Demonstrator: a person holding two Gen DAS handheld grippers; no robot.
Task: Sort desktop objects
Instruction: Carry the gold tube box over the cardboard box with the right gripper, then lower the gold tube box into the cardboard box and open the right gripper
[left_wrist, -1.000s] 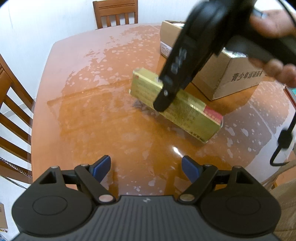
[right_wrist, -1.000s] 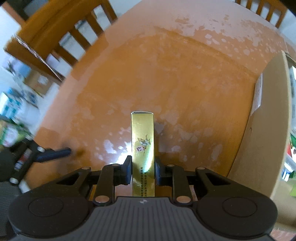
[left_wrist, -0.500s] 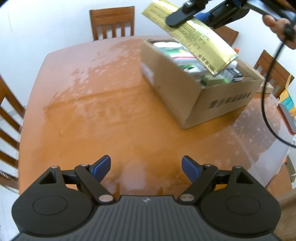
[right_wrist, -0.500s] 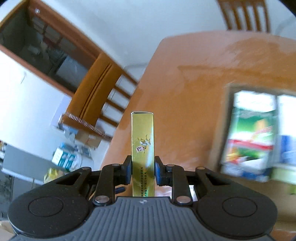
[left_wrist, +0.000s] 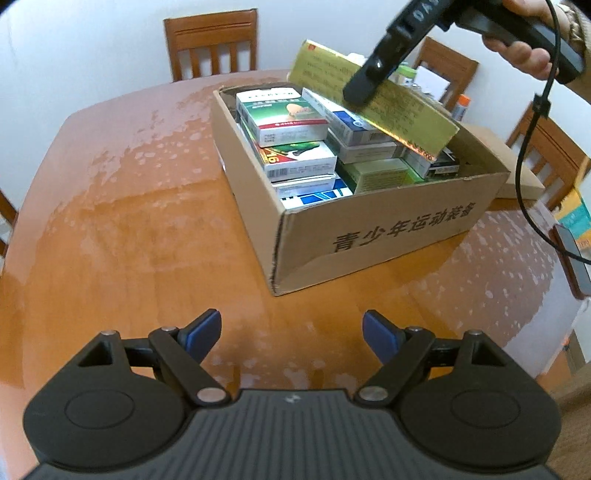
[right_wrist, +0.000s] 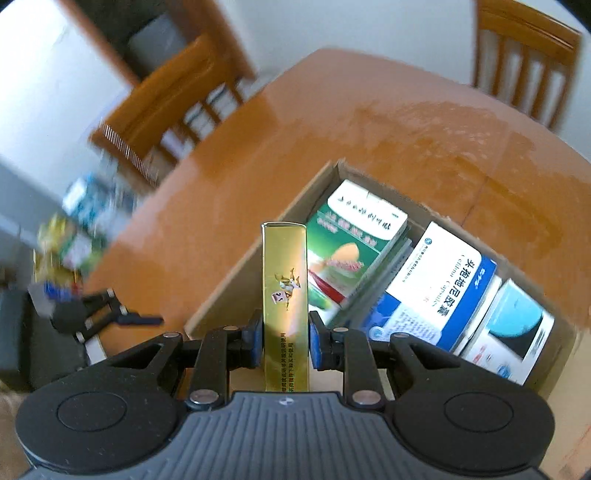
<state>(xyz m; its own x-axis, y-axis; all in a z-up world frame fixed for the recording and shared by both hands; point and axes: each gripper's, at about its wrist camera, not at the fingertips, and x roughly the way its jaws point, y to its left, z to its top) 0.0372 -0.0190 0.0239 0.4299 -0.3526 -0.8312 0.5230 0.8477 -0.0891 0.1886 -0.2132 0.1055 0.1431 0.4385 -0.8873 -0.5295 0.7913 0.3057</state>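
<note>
While 1 second ago the gold box (right_wrist: 285, 295) was just above the table (left_wrist: 129, 221), the right gripper (right_wrist: 283, 338) now grasps it tilted over the packed cardboard box (left_wrist: 388, 229). The left gripper (left_wrist: 291, 332) stays spread wide, holding nothing.

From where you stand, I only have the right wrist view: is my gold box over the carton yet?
Observer: Yes. In the left wrist view the gold box hangs tilted over the far side of the cardboard carton, above the packed medicine boxes.
Operator: What's the left gripper doing? It's just a blur to me.
Observer: The left gripper is wide open and empty, over bare table in front of the carton.
Operator: Anything beyond the carton?
Observer: A loose cardboard flap lies on the table behind it.
</note>
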